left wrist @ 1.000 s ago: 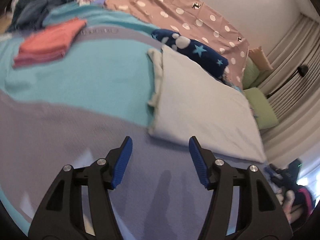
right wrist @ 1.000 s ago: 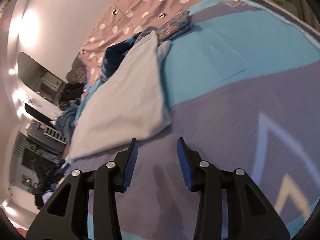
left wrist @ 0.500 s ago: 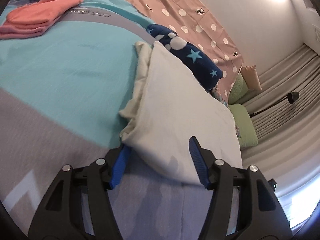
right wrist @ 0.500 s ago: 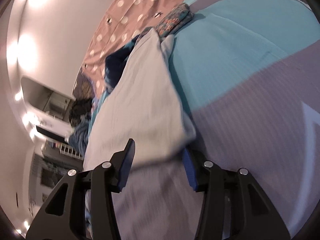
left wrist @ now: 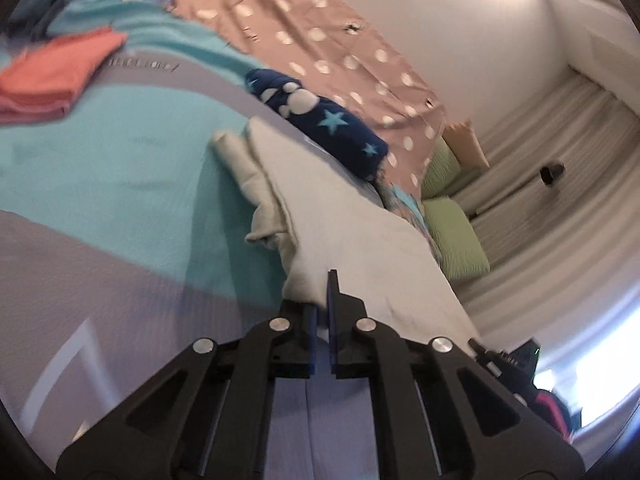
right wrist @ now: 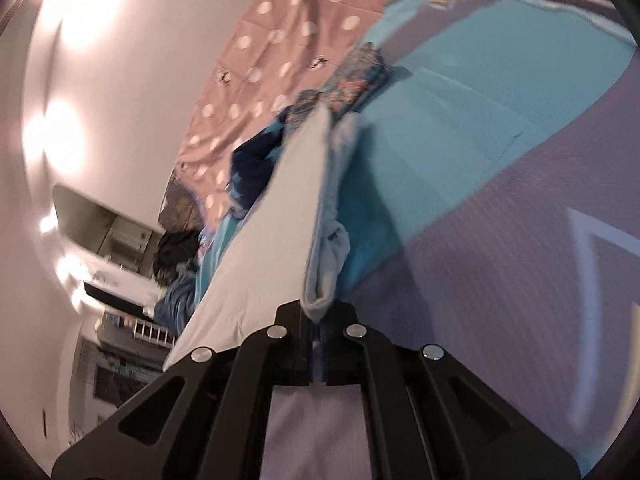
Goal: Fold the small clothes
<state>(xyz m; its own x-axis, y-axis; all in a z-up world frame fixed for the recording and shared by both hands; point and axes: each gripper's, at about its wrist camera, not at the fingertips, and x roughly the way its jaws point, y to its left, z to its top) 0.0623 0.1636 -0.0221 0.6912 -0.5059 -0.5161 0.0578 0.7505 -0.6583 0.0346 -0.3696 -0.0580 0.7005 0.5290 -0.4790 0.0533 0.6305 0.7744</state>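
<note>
A pale cream folded garment (left wrist: 352,224) lies on the teal and grey bedspread (left wrist: 100,168). My left gripper (left wrist: 322,312) is shut on the garment's near corner, which is lifted a little. In the right wrist view the same garment (right wrist: 272,216) stretches away, and my right gripper (right wrist: 316,320) is shut on its other near corner, with bunched fabric (right wrist: 328,256) rising above the fingers.
A folded coral garment (left wrist: 52,76) lies at far left. A navy star-patterned piece (left wrist: 320,124) and a pink dotted blanket (left wrist: 320,40) lie behind. Green pillows (left wrist: 452,232) lie at right. A floral folded item (right wrist: 356,80) sits beyond the garment. The bedspread (right wrist: 500,200) continues to the right.
Both grippers moved forward onto the garment's near edge and closed from open onto its corners. The near edge is now lifted and bunched.
</note>
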